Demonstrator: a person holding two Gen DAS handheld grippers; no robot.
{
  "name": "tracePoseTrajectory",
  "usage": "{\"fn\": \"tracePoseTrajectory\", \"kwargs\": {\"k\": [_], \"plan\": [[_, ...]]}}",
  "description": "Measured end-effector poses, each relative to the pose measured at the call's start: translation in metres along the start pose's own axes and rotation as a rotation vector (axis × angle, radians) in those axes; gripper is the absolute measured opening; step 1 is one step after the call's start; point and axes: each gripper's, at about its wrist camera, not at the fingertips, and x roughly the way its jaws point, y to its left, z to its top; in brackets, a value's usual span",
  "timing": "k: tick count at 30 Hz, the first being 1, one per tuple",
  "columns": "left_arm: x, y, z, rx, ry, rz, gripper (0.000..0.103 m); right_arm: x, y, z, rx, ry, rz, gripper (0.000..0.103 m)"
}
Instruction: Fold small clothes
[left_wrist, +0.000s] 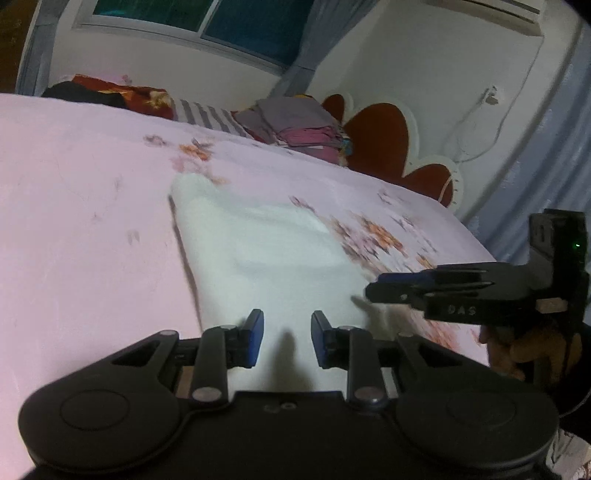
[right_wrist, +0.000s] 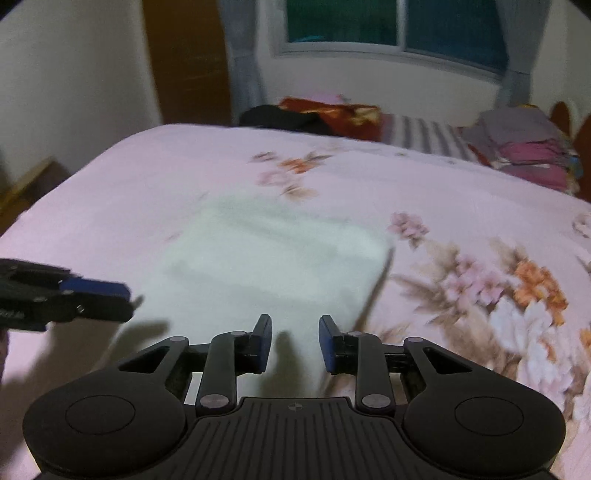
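A small white garment (left_wrist: 266, 254) lies flat on the pink floral bedsheet (left_wrist: 81, 206), folded into a rough rectangle; it also shows in the right wrist view (right_wrist: 273, 254). My left gripper (left_wrist: 287, 338) is open and empty, just above the garment's near edge. My right gripper (right_wrist: 295, 341) is open and empty over the garment's near right part. The right gripper also shows side-on in the left wrist view (left_wrist: 373, 290), at the garment's right edge. The left gripper shows in the right wrist view (right_wrist: 127, 302), at the garment's left edge.
A stack of folded purple and grey clothes (left_wrist: 299, 125) sits at the far side of the bed by a red headboard (left_wrist: 380, 140). Striped (right_wrist: 424, 136), red (right_wrist: 347, 110) and black (right_wrist: 280, 116) fabrics lie along the far edge under a window. The bed's left edge (right_wrist: 44, 206) drops toward the floor.
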Motion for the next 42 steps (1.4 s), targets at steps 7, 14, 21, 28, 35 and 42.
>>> {"fn": "tracePoseTrajectory", "kwargs": {"k": [7,14,21,28,35,42], "plan": [[0.013,-0.014,-0.023,-0.033,0.018,0.166,0.029,0.018,-0.01,-0.032,0.071,0.095,-0.154,0.028],[-0.016,-0.043,-0.034,-0.058,-0.059,0.322,0.033,-0.038,-0.015,-0.053,0.191,0.005,-0.133,0.028],[-0.045,-0.107,-0.063,0.035,-0.096,0.448,0.102,-0.098,0.003,-0.084,0.208,-0.003,-0.08,0.029],[-0.086,-0.16,-0.091,0.068,-0.089,0.511,0.103,-0.154,0.027,-0.121,0.153,-0.071,-0.148,0.103],[-0.128,-0.207,-0.121,0.106,-0.125,0.525,0.103,-0.204,0.047,-0.15,0.154,-0.103,-0.187,0.103],[-0.152,-0.238,-0.14,0.105,-0.181,0.529,0.103,-0.248,0.067,-0.172,0.115,-0.134,-0.185,0.103]]}}
